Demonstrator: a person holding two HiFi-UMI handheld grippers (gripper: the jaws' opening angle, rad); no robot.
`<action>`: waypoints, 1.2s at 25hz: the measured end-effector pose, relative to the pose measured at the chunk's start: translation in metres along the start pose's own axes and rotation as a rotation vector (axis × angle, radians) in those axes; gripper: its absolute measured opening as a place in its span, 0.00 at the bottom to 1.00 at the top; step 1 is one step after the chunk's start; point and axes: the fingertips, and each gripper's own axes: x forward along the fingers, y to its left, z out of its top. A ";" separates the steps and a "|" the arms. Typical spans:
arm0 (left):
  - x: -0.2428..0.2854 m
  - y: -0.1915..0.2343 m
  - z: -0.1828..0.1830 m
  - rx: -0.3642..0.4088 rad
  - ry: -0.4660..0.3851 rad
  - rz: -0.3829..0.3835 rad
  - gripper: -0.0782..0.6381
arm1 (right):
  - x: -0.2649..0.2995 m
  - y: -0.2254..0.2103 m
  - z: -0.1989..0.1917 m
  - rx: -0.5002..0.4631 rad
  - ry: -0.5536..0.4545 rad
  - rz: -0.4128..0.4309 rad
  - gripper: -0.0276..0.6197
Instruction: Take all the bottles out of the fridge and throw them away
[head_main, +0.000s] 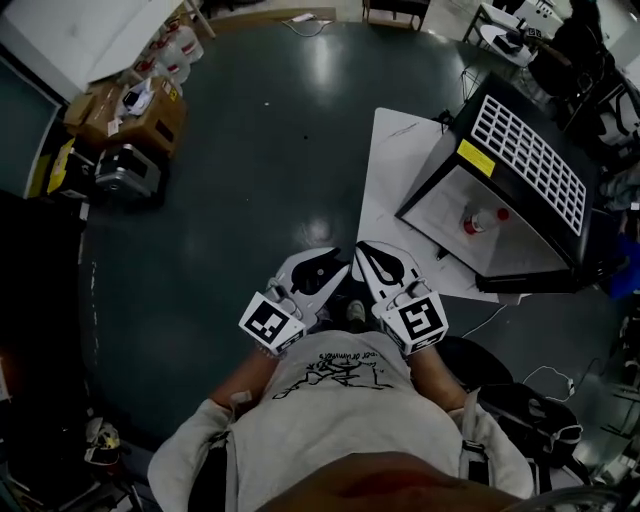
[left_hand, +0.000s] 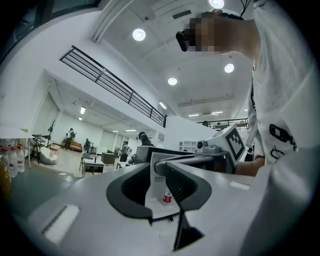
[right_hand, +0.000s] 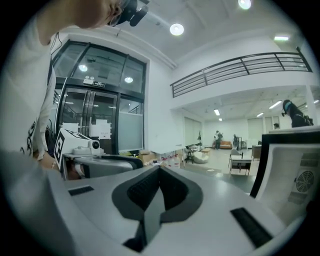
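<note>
A small bottle (head_main: 478, 221) with a red cap and red label lies inside the open black fridge (head_main: 530, 160) at the right of the head view, and nothing else shows on that white interior. Both grippers are held close in front of the person's chest, well short of the fridge. My left gripper (head_main: 335, 260) is open by a narrow gap and holds nothing. In the left gripper view (left_hand: 156, 169) the bottle (left_hand: 167, 196) shows far off through that gap. My right gripper (head_main: 362, 250) is empty, and the right gripper view (right_hand: 159, 171) shows its jaw tips meeting.
The fridge's white door (head_main: 400, 180) lies open on the dark floor towards me. Cardboard boxes and jugs (head_main: 150, 90) and a black case (head_main: 125, 170) stand at the far left. Cables and a dark bag (head_main: 530, 410) lie at the lower right.
</note>
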 end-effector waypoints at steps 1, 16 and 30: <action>0.000 0.000 0.004 0.005 -0.006 -0.005 0.25 | -0.001 0.000 0.005 -0.007 -0.004 -0.001 0.05; 0.025 -0.020 0.022 0.002 -0.016 -0.121 0.25 | -0.023 -0.015 0.023 -0.007 -0.025 -0.101 0.06; 0.069 -0.056 0.020 -0.010 -0.021 -0.222 0.24 | -0.072 -0.050 0.014 0.019 -0.018 -0.211 0.05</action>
